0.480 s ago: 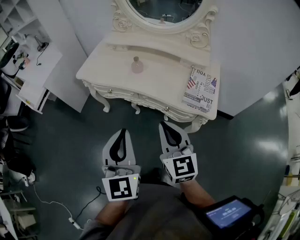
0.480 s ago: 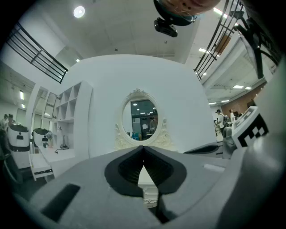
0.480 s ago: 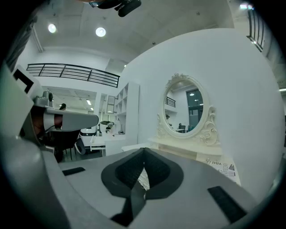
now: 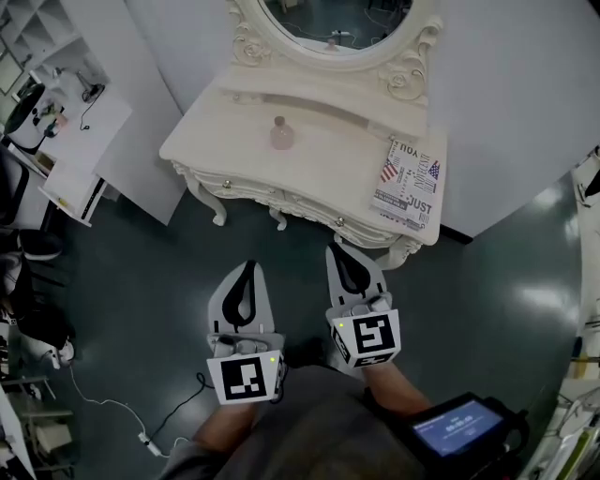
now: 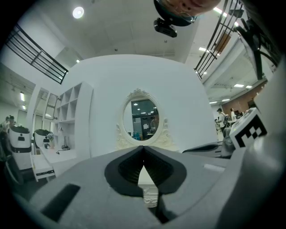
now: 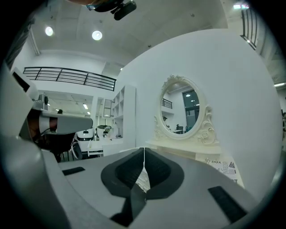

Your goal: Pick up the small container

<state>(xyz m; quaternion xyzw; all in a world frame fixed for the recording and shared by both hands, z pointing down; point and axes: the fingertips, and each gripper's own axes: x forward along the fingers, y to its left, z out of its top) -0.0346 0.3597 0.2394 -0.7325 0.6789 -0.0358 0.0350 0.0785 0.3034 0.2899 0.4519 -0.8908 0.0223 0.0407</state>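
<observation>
While the small pink container with a narrow stopper top stands upright on the cream carved vanity desk, it is touched by neither pair of tongs. In the head view it is seen near the middle of the desk top. It lies toward 12 o'clock from the left tongs and toward 11 o'clock from the right tongs, well apart from both.

The oval mirror in a carved cream frame is set at 12 o'clock of the container. A flat white rectangular item printed with black lettering and flag patterns is laid at 4 o'clock of it, at the desk's right end.

Both tongs are held side by side over the dark teal floor, short of the desk's front edge. In the left gripper view the left tongs are pressed together with nothing between them. In the right gripper view the right tongs are likewise pressed together and empty. The mirror is faced by both. A handheld device with a lit blue screen is seen at 5 o'clock of the right tongs.
</observation>
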